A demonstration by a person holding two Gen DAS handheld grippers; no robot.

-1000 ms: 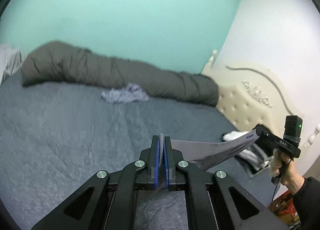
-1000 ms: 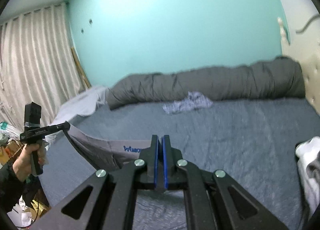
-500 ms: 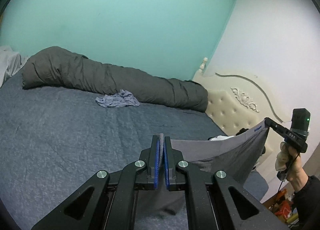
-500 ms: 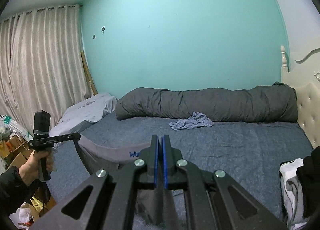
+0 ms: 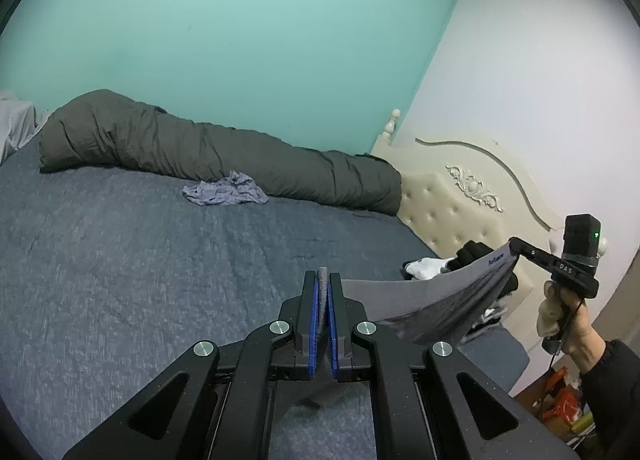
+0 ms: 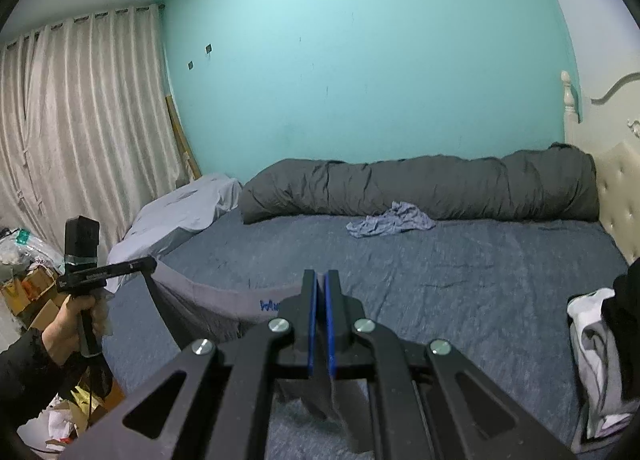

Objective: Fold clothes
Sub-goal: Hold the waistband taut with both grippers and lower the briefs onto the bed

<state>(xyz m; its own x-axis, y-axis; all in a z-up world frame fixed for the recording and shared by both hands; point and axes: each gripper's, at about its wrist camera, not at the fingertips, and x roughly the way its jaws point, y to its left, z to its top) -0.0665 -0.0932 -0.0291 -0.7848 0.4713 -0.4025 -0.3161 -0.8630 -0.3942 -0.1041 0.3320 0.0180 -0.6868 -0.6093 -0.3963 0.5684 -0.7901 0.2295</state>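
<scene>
A bed (image 5: 120, 260) with a blue-grey cover is filling most of both views, and a long rolled dark grey duvet (image 5: 208, 156) is lying along its far edge against the teal wall. A cream tufted headboard (image 5: 452, 212) is standing at the right end of the bed in the left wrist view, while pale curtains (image 6: 80, 120) are hanging at the left of the right wrist view. A grey garment (image 5: 432, 304) with a blue-lettered waistband is hanging in the air above the near edge of the bed, stretched between the two tools and sagging in the middle. The left tool (image 5: 322, 288) is pinching one end of that waistband, with grey cloth showing between its closed blue pads. The right tool (image 6: 319, 292) is clamping the other end, its pads drawn narrow with cloth hanging below them. A pile of white, grey and black clothes (image 6: 600, 344) is sitting on the bed near the headboard. A small crumpled blue-grey cloth (image 5: 224, 192) is lying on the bed just beside the duvet, well apart from the held garment.
</scene>
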